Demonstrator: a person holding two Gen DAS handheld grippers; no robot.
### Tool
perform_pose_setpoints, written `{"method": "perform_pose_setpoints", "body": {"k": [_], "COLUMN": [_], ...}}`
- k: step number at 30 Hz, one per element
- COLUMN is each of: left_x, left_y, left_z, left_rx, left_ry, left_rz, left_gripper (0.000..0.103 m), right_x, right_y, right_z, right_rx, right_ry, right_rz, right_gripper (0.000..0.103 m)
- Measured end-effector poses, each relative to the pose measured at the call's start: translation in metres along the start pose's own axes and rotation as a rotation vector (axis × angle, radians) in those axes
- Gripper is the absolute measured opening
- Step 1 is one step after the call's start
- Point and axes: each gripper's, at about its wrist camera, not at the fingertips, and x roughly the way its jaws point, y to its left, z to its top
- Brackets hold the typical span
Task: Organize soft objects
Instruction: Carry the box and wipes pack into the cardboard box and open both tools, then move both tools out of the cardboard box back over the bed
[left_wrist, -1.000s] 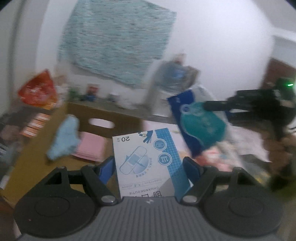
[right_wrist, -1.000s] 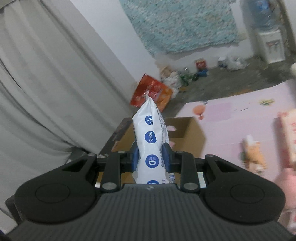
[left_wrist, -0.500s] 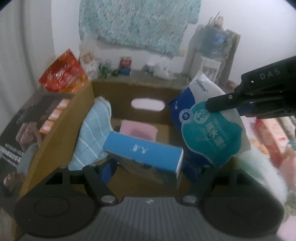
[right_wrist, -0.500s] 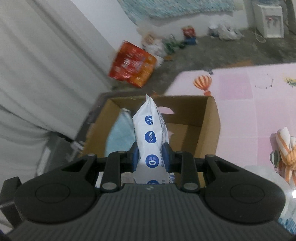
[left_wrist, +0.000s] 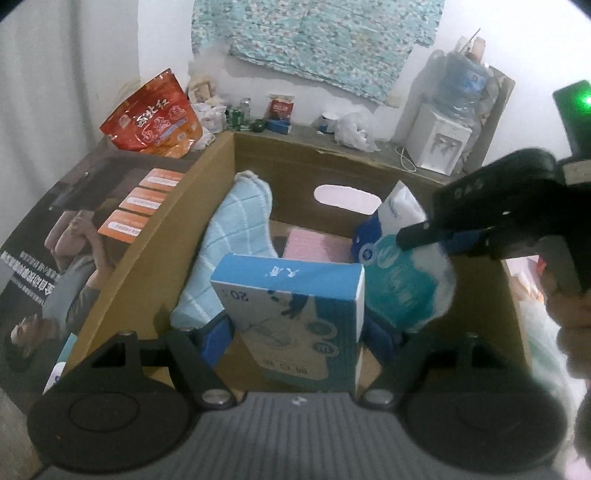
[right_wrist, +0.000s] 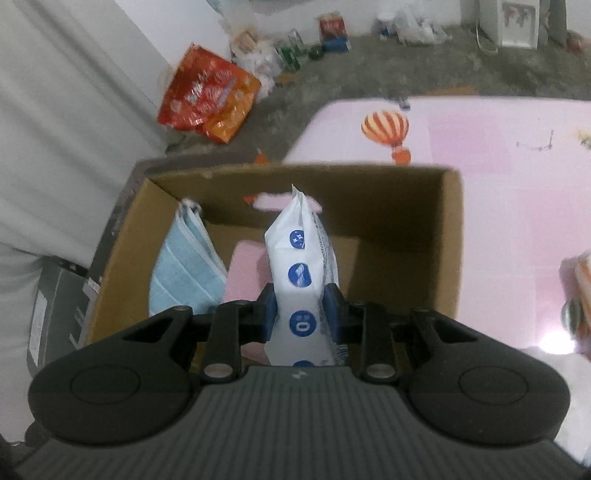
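Observation:
My left gripper (left_wrist: 299, 341) is shut on a blue-and-white carton (left_wrist: 295, 314), held low over the open cardboard box (left_wrist: 159, 243). In the left wrist view my right gripper (left_wrist: 439, 236) reaches in from the right, shut on a soft white, blue and teal pack (left_wrist: 402, 288) that hangs inside the box. The right wrist view shows that gripper (right_wrist: 301, 314) clamped on the white pack (right_wrist: 301, 266), pointing down into the cardboard box (right_wrist: 450, 240). A light blue towel (left_wrist: 236, 236) (right_wrist: 184, 269) leans on the box's left wall. A pink flat item (left_wrist: 314, 247) (right_wrist: 243, 269) lies on its floor.
A red snack bag (left_wrist: 155, 114) (right_wrist: 207, 96) and small clutter sit on the floor behind the box. A water dispenser (left_wrist: 439, 147) stands at the back right. A dark printed carton (left_wrist: 74, 236) adjoins the box's left side. The pink play mat (right_wrist: 509, 155) spreads to the right. A person's hand (left_wrist: 569, 310) holds the right gripper.
Both grippers have come down over the cardboard box with their loads. The carton in my left gripper has tipped forward. The right gripper's pack now hangs inside the box.

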Motion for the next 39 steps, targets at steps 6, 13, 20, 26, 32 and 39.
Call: {"method": "perform_pose_setpoints", "body": {"k": [6, 13, 20, 26, 32, 39], "left_x": [0.0, -0.005, -0.013, 0.011, 0.04, 0.031], "left_y": [0.003, -0.002, 0.003, 0.002, -0.001, -0.012], "left_z": [-0.002, -0.001, 0.01, 0.024, 0.024, 0.018], "left_rx": [-0.013, 0.011, 0.155, 0.236, 0.188, 0.214], "left_ry": [0.008, 0.002, 0.091, 0.214, 0.2, 0.149], "left_rz": [-0.003, -0.012, 0.038, 0.125, 0.149, 0.135], "left_gripper": [0.077, 0.077, 0.077, 0.078, 0.089, 0.088], "right_x": [-0.03, -0.091, -0.148, -0.156, -0.161, -0.177], "right_y": [0.019, -0.009, -0.059, -0.082, -0.09, -0.112], "right_z": [-0.006, -0.012, -0.063, -0.097, -0.112, -0.117], "right_rx": [-0.116, -0.08, -0.039, -0.021, -0.012, 0.029], "right_ry": [-0.085, -0.146, -0.161, -0.138, -0.136, -0.169], "right_rz": [-0.097, -0.009, 0.116, 0.169, 0.207, 0.207], "right_gripper": [0.03, 0.03, 0.036, 0.042, 0.045, 0.048]}}
